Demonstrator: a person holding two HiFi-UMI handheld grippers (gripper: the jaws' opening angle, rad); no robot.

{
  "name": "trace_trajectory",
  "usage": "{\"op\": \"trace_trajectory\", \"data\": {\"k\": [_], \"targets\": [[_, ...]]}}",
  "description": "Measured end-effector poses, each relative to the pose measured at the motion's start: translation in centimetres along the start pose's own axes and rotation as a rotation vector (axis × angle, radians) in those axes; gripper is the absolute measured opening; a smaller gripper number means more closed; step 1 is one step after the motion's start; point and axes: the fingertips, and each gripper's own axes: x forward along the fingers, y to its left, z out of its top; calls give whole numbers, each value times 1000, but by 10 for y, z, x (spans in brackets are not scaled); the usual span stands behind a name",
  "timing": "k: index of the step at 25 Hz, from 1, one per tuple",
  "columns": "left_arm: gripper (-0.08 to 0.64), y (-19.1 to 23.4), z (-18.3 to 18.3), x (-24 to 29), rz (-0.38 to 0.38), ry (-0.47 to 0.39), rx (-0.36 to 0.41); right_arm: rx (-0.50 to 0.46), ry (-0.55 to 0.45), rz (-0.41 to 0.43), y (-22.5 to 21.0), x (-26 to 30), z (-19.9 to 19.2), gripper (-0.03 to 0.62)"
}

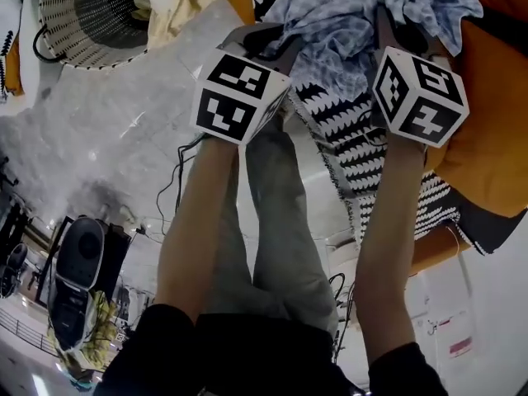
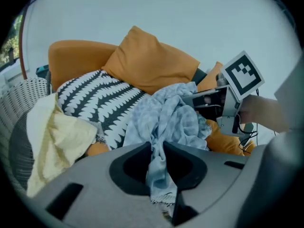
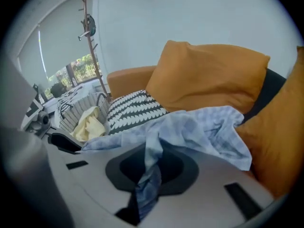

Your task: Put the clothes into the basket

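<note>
Jaws clamping cloth [image 1: 355, 15], left gripper [image 2: 159, 151], right gripper [image 3: 152, 167], patterned cushion [image 1: 371, 155] beneath, basket [image 1: 62, 23] aside

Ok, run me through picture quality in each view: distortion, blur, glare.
Head view: marker cubes sharp, pale floor washed out. Left gripper view: fisheye bend, black corners, the blue cloth soft near the jaws. Right gripper view: same rounding, bright window at left, cloth in the jaws blurred.

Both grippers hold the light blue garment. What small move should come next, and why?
Probably lift the blue garment a little and carry it toward the wicker basket. The left gripper and the right gripper each pinch a fold of it, but most of it rests on the patterned cushion.
</note>
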Motion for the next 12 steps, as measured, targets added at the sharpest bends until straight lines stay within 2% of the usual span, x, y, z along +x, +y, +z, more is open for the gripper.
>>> {"op": "trace_trajectory", "data": {"k": [6,12], "targets": [[75,44,8,-69,70,-83,-4,103,-77,84,62,-17,25,44],[75,86,19,-143,151,-178,-40,120,-135,168,127,-40,65,44]]}}
